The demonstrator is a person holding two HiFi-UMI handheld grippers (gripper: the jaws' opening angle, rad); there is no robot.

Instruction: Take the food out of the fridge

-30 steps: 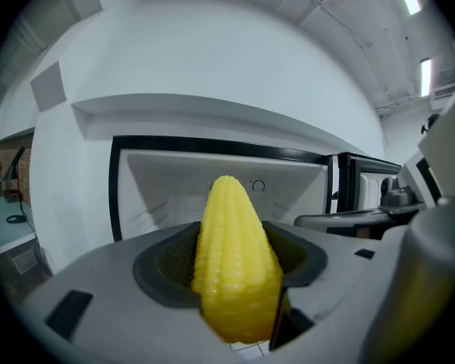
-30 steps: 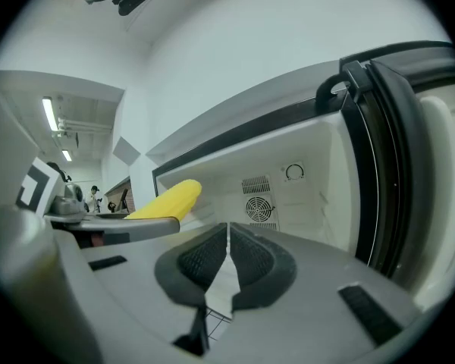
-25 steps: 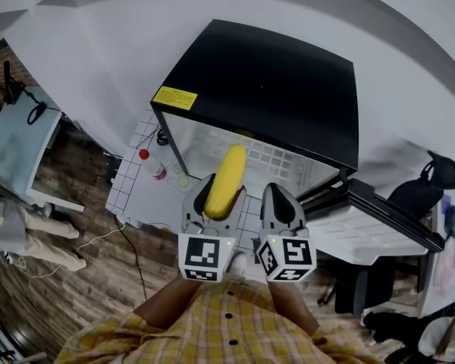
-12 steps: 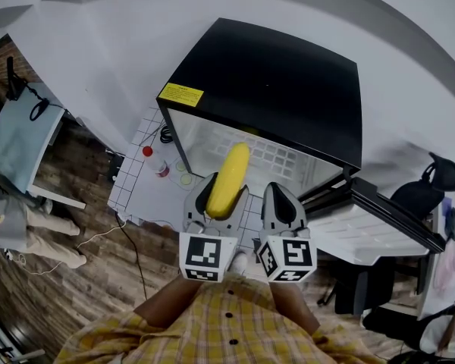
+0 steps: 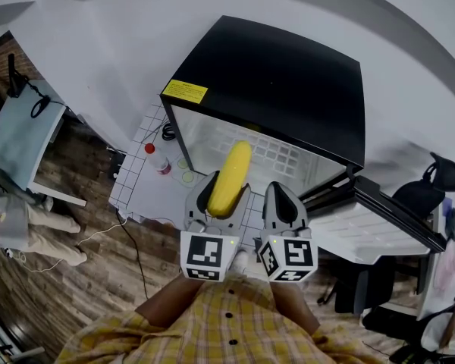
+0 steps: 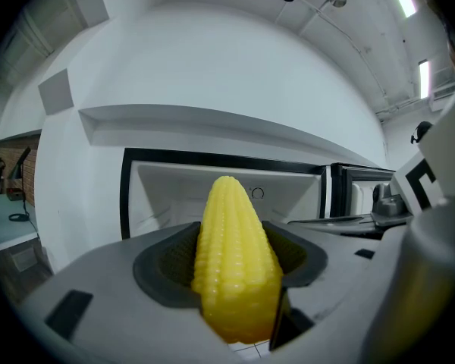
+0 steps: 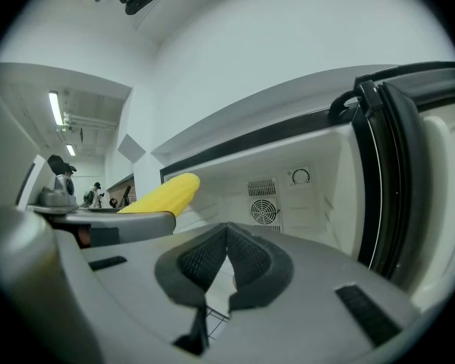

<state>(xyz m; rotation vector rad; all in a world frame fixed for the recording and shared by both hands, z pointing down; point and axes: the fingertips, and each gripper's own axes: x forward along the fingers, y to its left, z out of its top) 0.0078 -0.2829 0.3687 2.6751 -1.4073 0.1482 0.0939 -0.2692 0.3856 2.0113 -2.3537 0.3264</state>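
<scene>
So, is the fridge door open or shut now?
Open. The fridge shows its white inside, and its door stands swung out at the right.

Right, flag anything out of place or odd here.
Nothing stands out. The corn cob sits straight between the jaws of the left gripper, before the open fridge; the right gripper is shut and empty.

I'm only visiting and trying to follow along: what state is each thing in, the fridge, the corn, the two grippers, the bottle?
Fridge: door open, swung to the right.
Corn: clamped between jaws, tip toward the fridge.
Left gripper: shut on the corn.
Right gripper: shut, empty.
Bottle: upright, red cap on.
</scene>
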